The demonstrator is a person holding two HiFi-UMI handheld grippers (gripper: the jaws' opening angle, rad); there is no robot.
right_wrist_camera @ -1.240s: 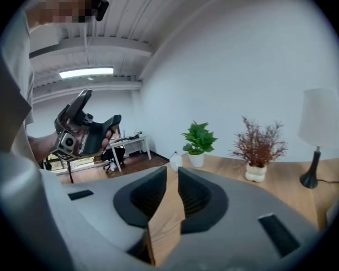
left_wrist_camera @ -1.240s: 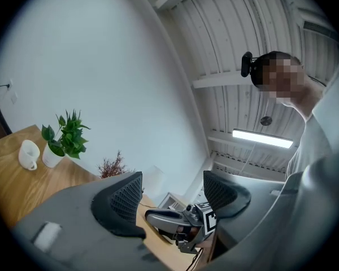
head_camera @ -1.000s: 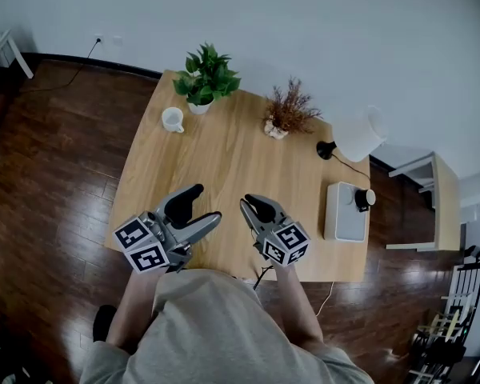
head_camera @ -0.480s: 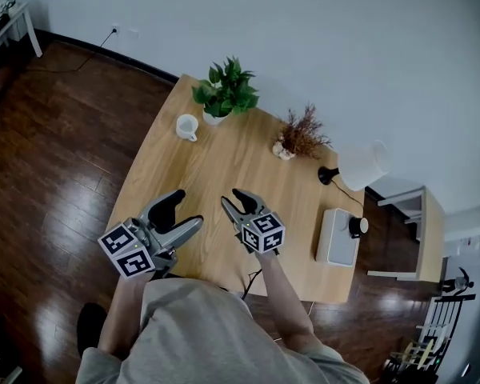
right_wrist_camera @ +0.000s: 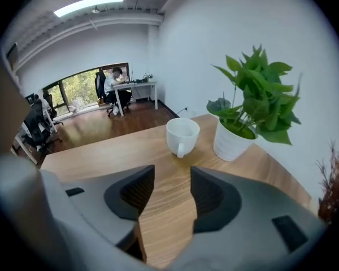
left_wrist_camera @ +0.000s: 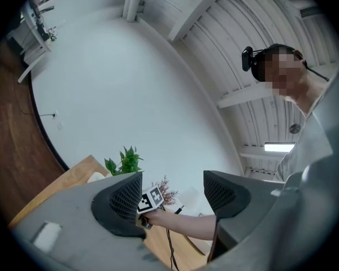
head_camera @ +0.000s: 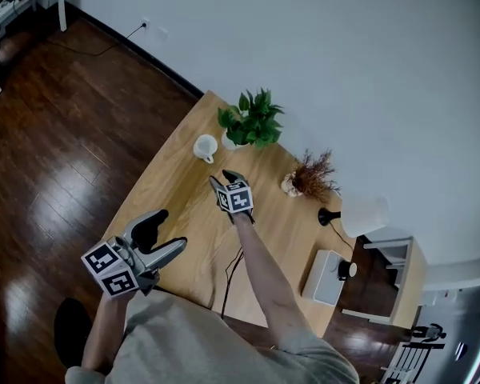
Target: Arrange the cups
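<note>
A white cup [head_camera: 205, 147] stands on the wooden table [head_camera: 172, 190] at its far left, beside a potted plant [head_camera: 252, 120]; in the right gripper view the cup [right_wrist_camera: 182, 135] is just ahead with its handle facing me. My right gripper [head_camera: 224, 180] reaches out over the table a short way from the cup. It tilts downward and its jaws are opening, with only bare tabletop between them [right_wrist_camera: 172, 191]. A small black cup [head_camera: 347, 270] sits on a white box [head_camera: 324, 278] at the right. My left gripper [head_camera: 170, 229] hangs open and empty at the table's near left edge.
A dried-flower pot [head_camera: 310, 176] and a white-shaded lamp [head_camera: 360, 214] stand along the far edge by the wall. A dark cable [head_camera: 232, 270] runs over the near tabletop. Dark wood floor [head_camera: 56, 134] lies to the left. A small side table [head_camera: 400, 274] stands at the right.
My right gripper has swung out across the table toward the white cup, and its jaws have parted from shut. The left gripper has drawn back toward the near left edge.
</note>
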